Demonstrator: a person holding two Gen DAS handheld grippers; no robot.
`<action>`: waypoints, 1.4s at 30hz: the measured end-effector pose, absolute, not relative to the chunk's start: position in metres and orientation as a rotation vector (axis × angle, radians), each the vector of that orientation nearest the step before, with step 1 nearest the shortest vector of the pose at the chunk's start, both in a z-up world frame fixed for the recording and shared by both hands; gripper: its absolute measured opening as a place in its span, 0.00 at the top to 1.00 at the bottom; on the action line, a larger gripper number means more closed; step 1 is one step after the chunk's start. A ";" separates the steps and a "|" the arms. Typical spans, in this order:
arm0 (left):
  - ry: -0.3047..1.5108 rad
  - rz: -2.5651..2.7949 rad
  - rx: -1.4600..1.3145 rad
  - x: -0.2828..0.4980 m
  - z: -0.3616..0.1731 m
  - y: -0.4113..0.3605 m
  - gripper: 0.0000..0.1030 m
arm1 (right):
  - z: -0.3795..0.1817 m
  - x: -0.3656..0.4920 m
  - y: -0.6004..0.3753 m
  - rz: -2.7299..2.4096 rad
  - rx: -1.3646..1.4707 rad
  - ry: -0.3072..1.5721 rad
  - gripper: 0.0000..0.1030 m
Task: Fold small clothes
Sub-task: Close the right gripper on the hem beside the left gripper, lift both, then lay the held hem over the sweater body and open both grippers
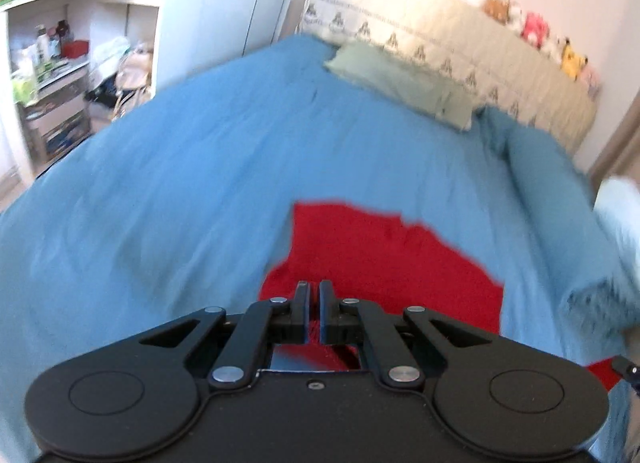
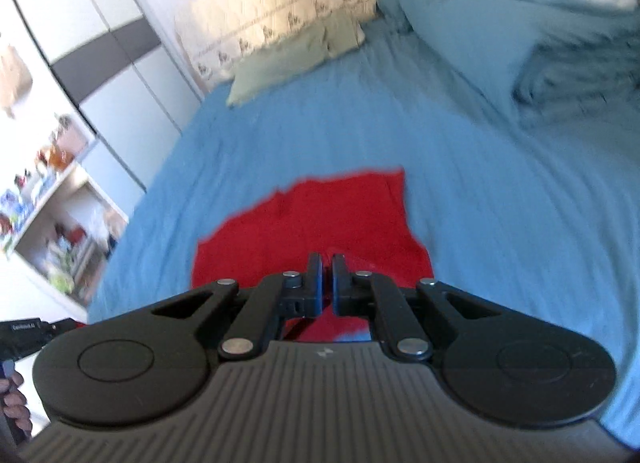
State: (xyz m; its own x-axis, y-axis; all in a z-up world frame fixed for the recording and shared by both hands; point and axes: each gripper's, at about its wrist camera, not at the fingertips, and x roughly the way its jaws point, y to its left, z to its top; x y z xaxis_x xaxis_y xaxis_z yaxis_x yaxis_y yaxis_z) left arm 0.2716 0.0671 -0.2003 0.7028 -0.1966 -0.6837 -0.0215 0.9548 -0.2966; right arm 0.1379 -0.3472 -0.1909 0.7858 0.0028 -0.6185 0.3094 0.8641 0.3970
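Between each gripper's nearly closed jaws, red garment [image 1: 384,255] edge pinched.

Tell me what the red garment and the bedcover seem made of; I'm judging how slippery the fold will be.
Red garment: soft matte cloth, possibly knit or fleece; fuzzy threads show between the left hand-held gripper's fingers, and blur hides the weave. Bedcover: matte blue woven fabric, likely cotton, with shallow wrinkles and no sheen. Neither looks slick.
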 end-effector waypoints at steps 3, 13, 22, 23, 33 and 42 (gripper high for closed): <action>0.754 -0.110 -0.279 0.330 -0.194 0.061 0.97 | -0.177 0.192 -0.364 -0.190 0.528 0.647 0.81; 0.759 -0.079 -0.203 0.521 -0.276 0.010 0.97 | -0.258 0.387 -0.436 -0.298 0.570 0.691 0.81; 0.853 0.011 -0.084 0.584 -0.383 -0.018 0.97 | -0.382 0.478 -0.470 -0.305 0.568 0.814 0.81; 0.855 0.015 -0.086 0.588 -0.387 -0.020 0.97 | -0.386 0.483 -0.472 -0.304 0.564 0.809 0.81; 0.765 0.015 0.007 0.572 -0.365 -0.031 0.13 | -0.377 0.468 -0.462 -0.279 0.430 0.712 0.03; 0.879 -0.195 0.183 0.511 -0.396 -0.077 0.00 | -0.386 0.437 -0.392 -0.122 0.260 0.702 0.00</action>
